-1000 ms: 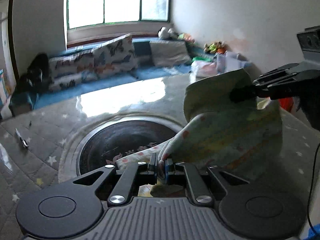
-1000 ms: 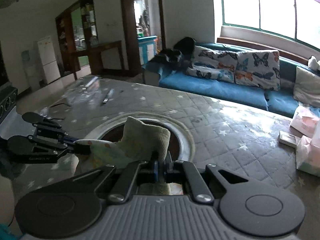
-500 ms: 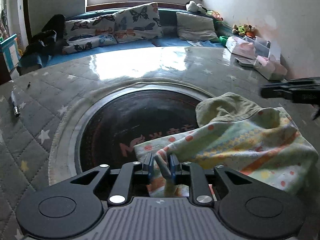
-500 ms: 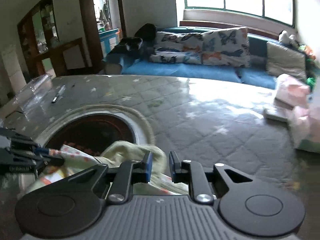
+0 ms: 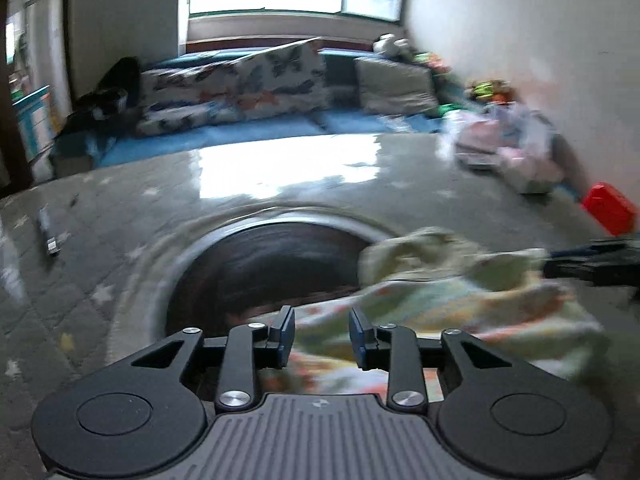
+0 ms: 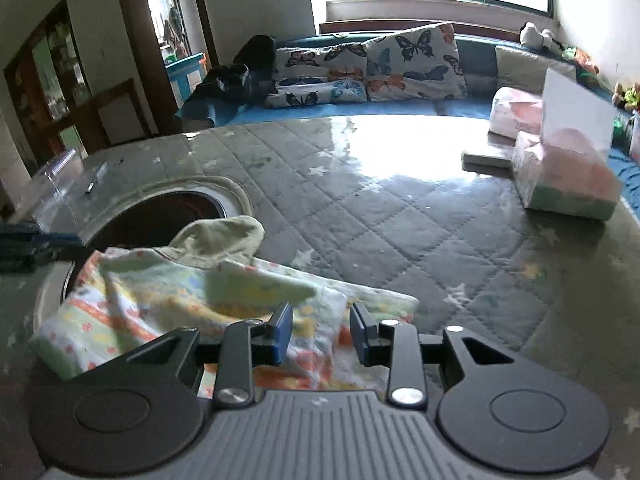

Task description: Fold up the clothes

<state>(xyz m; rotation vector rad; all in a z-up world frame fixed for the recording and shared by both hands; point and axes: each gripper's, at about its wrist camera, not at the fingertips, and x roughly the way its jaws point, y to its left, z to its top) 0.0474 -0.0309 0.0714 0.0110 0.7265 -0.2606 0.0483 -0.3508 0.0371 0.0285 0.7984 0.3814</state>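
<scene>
Right wrist view: we had just been opening both the right gripper (image 6: 320,332) and left gripper (image 5: 322,332), their blue pads clear of the folded patterned baby garment (image 6: 168,300), leaving it to lie flat on the quilted table cover (image 6: 400,240).

I counted one patterned garment (image 6: 172,300) on the quilted table (image 6: 420,240), one round dark inset (image 5: 272,264) in it, two butterfly cushions (image 6: 368,68) and one plain grey cushion (image 6: 520,66) on the blue couch (image 6: 340,110), one red box (image 5: 610,208), one pen (image 5: 50,232), and my two grippers (image 6: 320,332)
</scene>
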